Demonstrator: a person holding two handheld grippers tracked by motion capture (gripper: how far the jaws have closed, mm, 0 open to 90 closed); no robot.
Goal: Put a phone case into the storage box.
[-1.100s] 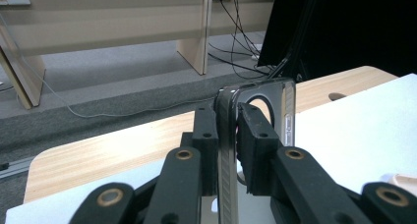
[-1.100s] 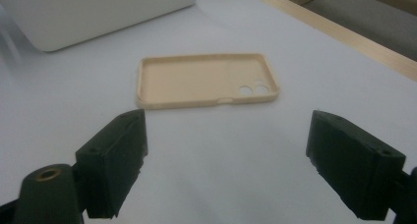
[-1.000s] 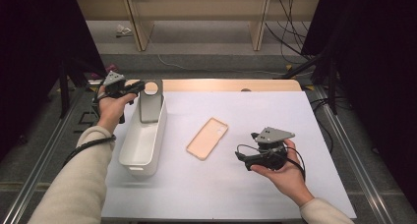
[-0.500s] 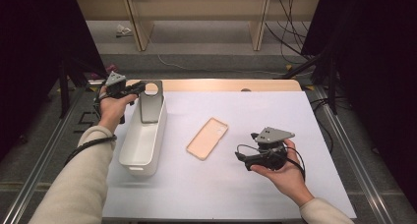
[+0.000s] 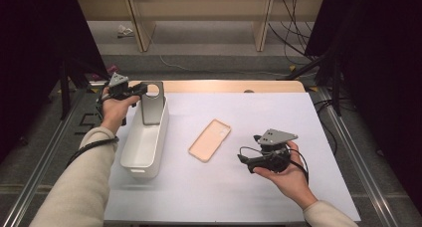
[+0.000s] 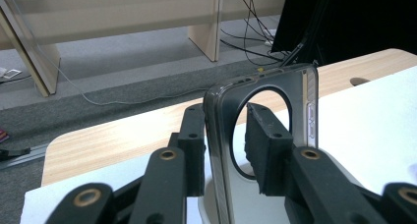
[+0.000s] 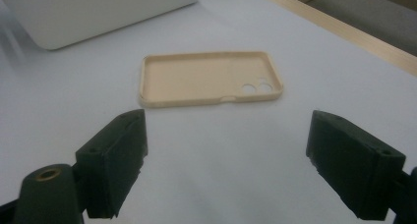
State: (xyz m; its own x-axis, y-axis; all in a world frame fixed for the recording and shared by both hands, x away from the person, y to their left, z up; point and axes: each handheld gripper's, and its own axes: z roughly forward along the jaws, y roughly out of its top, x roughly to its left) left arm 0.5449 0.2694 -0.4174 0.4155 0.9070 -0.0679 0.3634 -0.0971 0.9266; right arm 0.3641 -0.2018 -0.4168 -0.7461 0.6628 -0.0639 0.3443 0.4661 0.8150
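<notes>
The left gripper (image 5: 142,90) is held at the far left corner of the table, the left hand (image 5: 115,110) wrapped around its body and the sleeved forearm running back to the near edge; its jaws have just been opening and stand slightly apart. The right gripper (image 5: 244,160) lies low over the table's near right part, cradled from below in the right hand (image 5: 284,176), pointing left with its jaws spread wide and holding nothing.

No text, label, brand or number can be read anywhere (surfaces appear plain throughout).
</notes>
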